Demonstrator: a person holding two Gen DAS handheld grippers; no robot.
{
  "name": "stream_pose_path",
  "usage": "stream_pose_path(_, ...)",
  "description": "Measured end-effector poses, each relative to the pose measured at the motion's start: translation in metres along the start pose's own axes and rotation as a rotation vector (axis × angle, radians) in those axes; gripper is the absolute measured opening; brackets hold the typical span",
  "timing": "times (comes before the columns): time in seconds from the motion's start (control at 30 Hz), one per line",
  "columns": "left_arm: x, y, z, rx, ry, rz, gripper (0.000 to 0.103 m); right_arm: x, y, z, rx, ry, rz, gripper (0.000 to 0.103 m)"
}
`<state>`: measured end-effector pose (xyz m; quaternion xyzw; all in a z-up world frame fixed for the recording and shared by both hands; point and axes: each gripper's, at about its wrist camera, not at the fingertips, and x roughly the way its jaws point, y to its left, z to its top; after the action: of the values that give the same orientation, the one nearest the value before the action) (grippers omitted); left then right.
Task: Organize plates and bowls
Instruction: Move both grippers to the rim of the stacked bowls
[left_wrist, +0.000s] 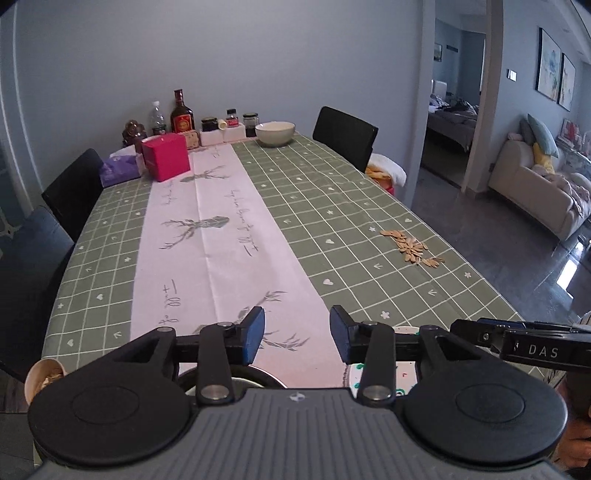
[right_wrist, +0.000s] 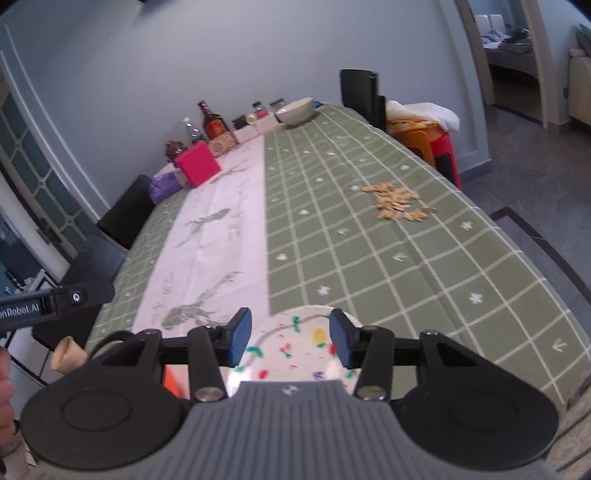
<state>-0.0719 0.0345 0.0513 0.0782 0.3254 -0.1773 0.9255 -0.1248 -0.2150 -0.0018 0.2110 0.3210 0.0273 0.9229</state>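
Left gripper (left_wrist: 297, 334): jaws parted about halfway, nothing between the blue pads; only the white runner shows through the gap.
Right gripper (right_wrist: 290, 341): jaws likewise parted about halfway, empty; the pads stand above the plate without pressing on it.
Patterned plate (right_wrist: 291, 354): white with coloured motifs, lying flat at the near end of the table, right under and between the right gripper's fingers; in the left wrist view a sliver of it shows just behind that gripper's right finger.
Dark round vessel (left_wrist: 236, 376): just beneath the left gripper's body, mostly hidden; it may be a bowl or pot with a metal rim, but the view is too poor to be sure.
Pale bowl (left_wrist: 275, 133): upright at the far end of the table, well apart from both grippers, just beside the row of jars and bottles.
Seeds (right_wrist: 397, 203): a loose heap on the green cloth, toward the right edge, between the plate and the far bowl.
Small cup (left_wrist: 42, 376): at the table's near left corner, beside the left gripper.
Pink box (left_wrist: 166, 157): far left, on the runner.
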Motion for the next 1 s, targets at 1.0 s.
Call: stream_pose_path(1.0,0.039,0.121,-0.101,-0.332,0.275,-0.068,0.070,0.130,0.107,-0.064,-0.022,0.393,0.163,0.072)
